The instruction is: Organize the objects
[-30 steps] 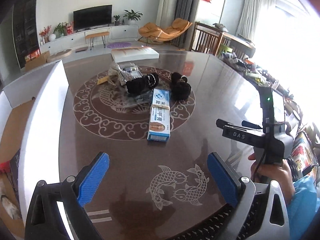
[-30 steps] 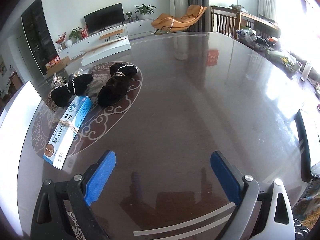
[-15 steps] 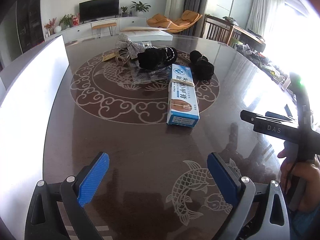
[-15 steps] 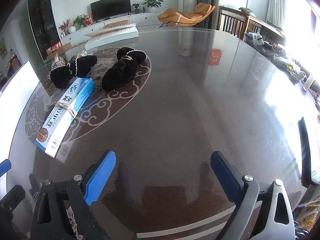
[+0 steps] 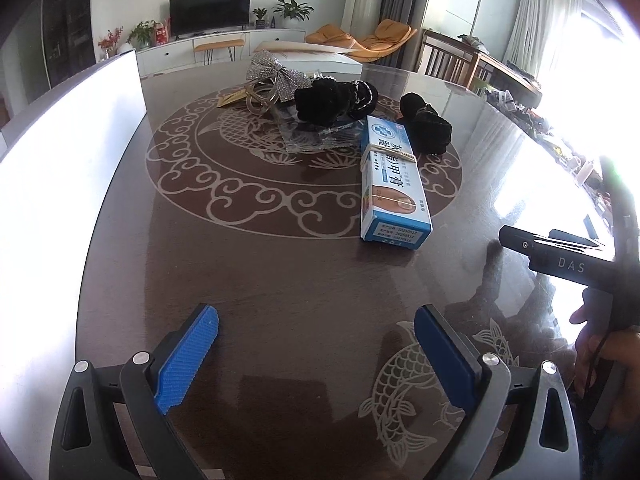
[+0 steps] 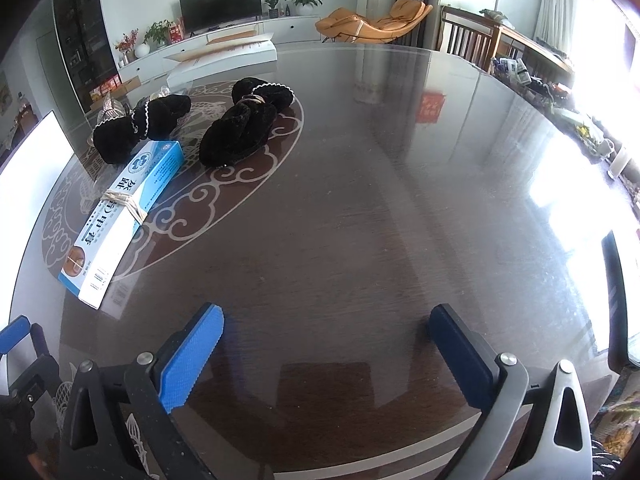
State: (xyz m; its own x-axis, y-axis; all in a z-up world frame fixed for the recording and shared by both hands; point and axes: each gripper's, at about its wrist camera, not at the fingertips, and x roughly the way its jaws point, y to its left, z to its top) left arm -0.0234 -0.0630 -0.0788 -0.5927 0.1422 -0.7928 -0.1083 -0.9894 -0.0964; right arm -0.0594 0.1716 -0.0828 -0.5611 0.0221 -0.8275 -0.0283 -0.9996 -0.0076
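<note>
A blue and white carton (image 5: pixel 392 184) (image 6: pixel 124 204) bound with a rubber band lies on the dark round table (image 5: pixel 280 280). Behind it sit two black plush slippers (image 5: pixel 332 100) (image 6: pixel 240 136), the second (image 5: pixel 426 124) (image 6: pixel 140 128) to one side, and a silver sequin bow (image 5: pixel 272 74) on clear plastic. My left gripper (image 5: pixel 316 334) hangs open low over bare table, short of the carton. My right gripper (image 6: pixel 326 332) is opening wider over bare table with nothing between its blue pads (image 6: pixel 192 350). Its body (image 5: pixel 560 256) shows at the left view's right edge.
A tall white box wall (image 5: pixel 68 152) stands along the table's left side. A flat white box (image 6: pixel 224 56) lies at the far edge. A dark tablet-like slab (image 6: pixel 616 288) sits at the right rim. Chairs and a cluttered sideboard lie beyond.
The left gripper has sunk toward the table and drawn nearer the carton. The right gripper's jaws have spread a little wider; the left gripper's tip now shows at its lower left.
</note>
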